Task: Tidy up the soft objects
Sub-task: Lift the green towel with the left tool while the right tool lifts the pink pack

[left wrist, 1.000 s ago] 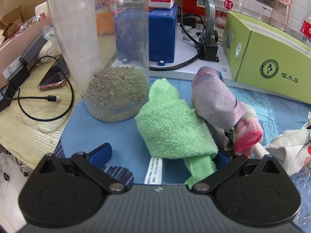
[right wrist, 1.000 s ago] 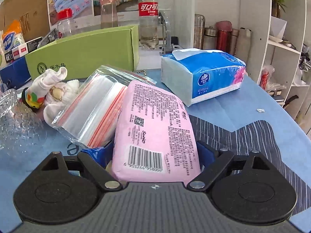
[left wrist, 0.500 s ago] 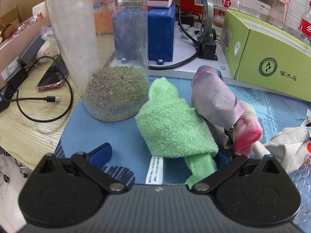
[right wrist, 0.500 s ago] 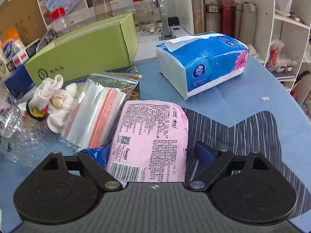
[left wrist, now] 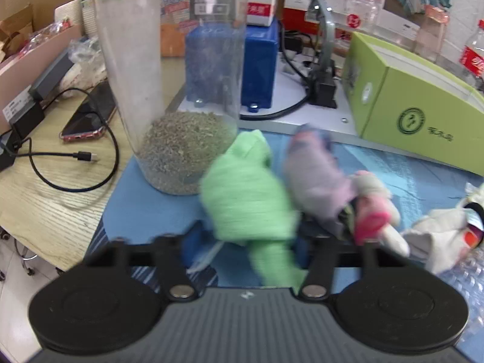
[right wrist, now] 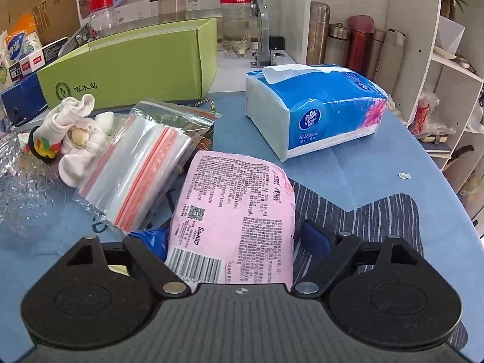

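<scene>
While the left gripper (left wrist: 246, 242) jaws are clenched on the green cloth (left wrist: 245, 202) and the right gripper (right wrist: 234, 242) jaws are closing around the pink pack (right wrist: 236, 220), I fear a careless lift could knock the glass jar (left wrist: 181, 90).

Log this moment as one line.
left hand-held gripper: shut on green towel | right hand-held gripper: closing around pink pack
</scene>
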{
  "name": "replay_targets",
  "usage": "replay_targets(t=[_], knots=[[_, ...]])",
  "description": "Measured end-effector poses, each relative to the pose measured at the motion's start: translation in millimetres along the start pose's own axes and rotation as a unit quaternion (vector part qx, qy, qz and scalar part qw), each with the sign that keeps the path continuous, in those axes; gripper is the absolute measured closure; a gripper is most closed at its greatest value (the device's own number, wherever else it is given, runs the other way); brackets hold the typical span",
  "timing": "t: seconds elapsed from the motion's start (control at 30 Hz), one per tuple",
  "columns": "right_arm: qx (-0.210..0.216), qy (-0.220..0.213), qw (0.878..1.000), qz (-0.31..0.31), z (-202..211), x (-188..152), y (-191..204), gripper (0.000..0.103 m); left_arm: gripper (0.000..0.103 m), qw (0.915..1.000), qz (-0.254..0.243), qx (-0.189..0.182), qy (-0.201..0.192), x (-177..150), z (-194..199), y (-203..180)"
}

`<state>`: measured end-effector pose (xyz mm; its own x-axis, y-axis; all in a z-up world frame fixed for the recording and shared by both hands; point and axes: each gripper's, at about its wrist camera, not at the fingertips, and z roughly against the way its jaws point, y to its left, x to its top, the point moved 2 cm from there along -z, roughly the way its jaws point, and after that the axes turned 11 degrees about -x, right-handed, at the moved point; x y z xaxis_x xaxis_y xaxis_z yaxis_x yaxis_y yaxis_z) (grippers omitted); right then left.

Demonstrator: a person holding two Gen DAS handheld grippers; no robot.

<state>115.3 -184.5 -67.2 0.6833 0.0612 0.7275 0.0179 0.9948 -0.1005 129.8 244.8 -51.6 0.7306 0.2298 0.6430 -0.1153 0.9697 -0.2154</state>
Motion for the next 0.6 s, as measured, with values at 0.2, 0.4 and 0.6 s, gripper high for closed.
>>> replay_targets(t=[0.2, 0.4, 0.6], knots=[[0.024, -0.015, 1.0, 0.001, 32.2, -12.2, -5.9, 0.056, 0.075, 0.9996, -0.024, -0.017, -0.002, -23.4, 49.0, 3.3], [0.064, -0.056, 0.996, -0.021, 68.8, -8.4, -15.4, 0.056, 0.076, 0.9963, -0.051, -0.046, -0.05, -26.2, 107.9, -1.1], [0.054, -0.078, 0.995, -0.004, 60.2, -0.2, -3.1, 0.055, 0.001, 0.9941, -0.072, 0.031, -0.075, -22.6, 89.4, -1.8]])
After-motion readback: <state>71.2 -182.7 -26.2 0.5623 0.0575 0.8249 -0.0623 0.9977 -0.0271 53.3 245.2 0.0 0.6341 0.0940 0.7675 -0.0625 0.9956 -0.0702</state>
